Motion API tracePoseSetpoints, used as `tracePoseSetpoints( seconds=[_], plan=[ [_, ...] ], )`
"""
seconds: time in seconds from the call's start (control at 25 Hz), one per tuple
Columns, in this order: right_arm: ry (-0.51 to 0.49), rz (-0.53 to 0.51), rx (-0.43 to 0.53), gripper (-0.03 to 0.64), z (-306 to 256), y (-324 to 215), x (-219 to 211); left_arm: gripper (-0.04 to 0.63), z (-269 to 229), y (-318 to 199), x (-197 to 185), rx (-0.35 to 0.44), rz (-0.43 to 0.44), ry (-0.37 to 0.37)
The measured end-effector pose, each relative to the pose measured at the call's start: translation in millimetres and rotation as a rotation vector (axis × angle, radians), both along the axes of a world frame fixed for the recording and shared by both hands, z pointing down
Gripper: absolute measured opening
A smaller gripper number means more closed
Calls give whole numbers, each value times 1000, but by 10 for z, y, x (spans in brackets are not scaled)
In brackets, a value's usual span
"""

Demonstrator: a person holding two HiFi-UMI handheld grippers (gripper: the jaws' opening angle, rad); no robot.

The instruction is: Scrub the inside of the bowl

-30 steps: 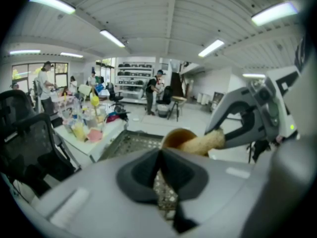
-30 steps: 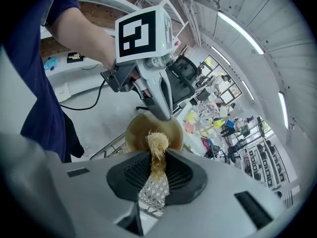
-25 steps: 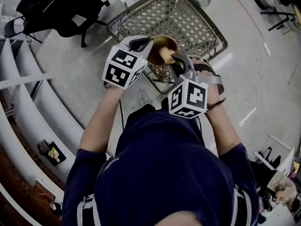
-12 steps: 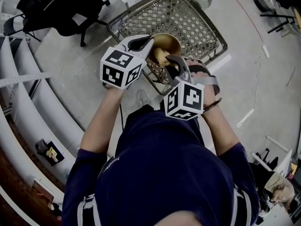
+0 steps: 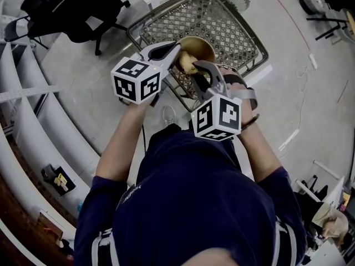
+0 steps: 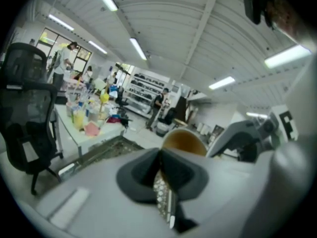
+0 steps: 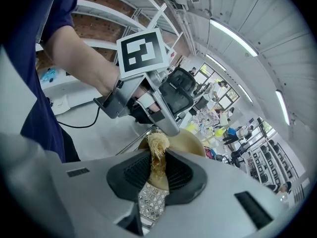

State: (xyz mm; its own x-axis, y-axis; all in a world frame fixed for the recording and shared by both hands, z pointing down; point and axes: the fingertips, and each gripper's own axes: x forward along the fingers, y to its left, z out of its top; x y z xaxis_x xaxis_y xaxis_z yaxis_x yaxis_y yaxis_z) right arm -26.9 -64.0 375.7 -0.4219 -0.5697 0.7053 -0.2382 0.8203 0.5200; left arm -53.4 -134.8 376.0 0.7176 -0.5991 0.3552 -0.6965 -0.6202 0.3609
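Right gripper (image 7: pixel 157 168) clenched on a tan fibrous scrubber (image 7: pixel 157 144), whose frayed tip is pressed inside the brass-coloured bowl (image 7: pixel 192 141). Left gripper (image 6: pixel 159 157) jaws pinched together on the bowl's rim, holding it tilted in the air. Bowl hangs over the near edge of a wire mesh basket (image 5: pixel 222 21) that sits on the grey floor (image 5: pixel 288 93). Black office chair (image 5: pixel 72 7) beyond, off the basket's far-left corner.

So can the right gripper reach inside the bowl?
Probably yes. The right gripper holds a scrubber right at the open mouth of the bowl, and the left gripper pinches only the rim, so nothing seems to block it.
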Motion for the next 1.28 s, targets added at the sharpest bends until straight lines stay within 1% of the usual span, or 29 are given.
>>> tracePoseSetpoints(
  seconds=[0.16, 0.36, 0.8, 1.28],
  plan=[
    [-26, 8, 15, 63, -78, -14, -12, 12, -22, 11, 10, 2, 4, 16],
    [-10, -6, -1, 63, -37, 56, -11, 12, -12, 36, 12, 11, 8, -9],
    [44, -35, -15, 63, 91, 187, 73, 12, 27, 55, -34, 36, 10, -105],
    [118, -6, 40, 63, 67, 74, 300, 12, 107, 133, 14, 64, 57, -224]
  ],
)
